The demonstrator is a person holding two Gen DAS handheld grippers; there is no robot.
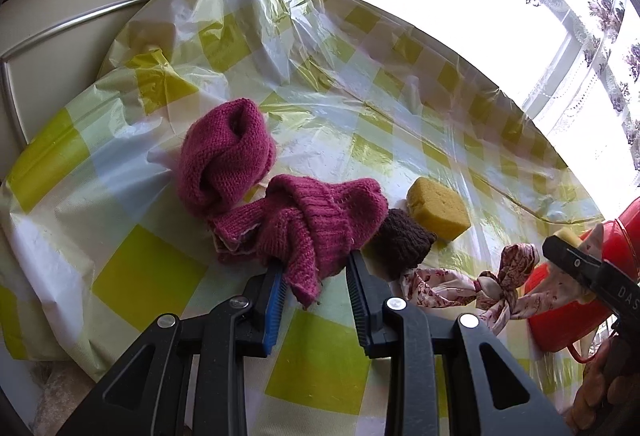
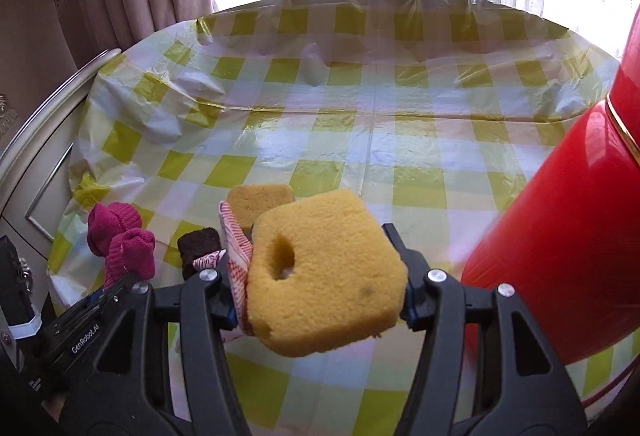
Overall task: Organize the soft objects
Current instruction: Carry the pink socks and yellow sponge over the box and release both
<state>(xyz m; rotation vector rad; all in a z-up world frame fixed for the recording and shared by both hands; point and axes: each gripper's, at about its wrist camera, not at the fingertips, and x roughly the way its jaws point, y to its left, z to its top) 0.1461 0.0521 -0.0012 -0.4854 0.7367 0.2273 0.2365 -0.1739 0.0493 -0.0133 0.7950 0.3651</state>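
Pinching a yellow sponge [image 2: 326, 276], the right hand-held gripper [image 2: 320, 276] has jaws closed partway on it, a red-striped cloth [image 2: 236, 268] caught alongside. Left hand-held gripper [image 1: 316, 276] clamps the magenta knit scarf [image 1: 280, 204] on the worktop [image 1: 152, 268]. Second sponge [image 1: 438, 208], brown knit piece [image 1: 400, 240] and a patterned fabric strip [image 1: 460, 284] lie just beside. Red container [image 2: 560, 236] near right; its contents cannot be made out. Risks: the cloth may drag along with the sponge or drop mid-carry; an off-centre grip may let the sponge slip; lifting the scarf may snag neighbours.
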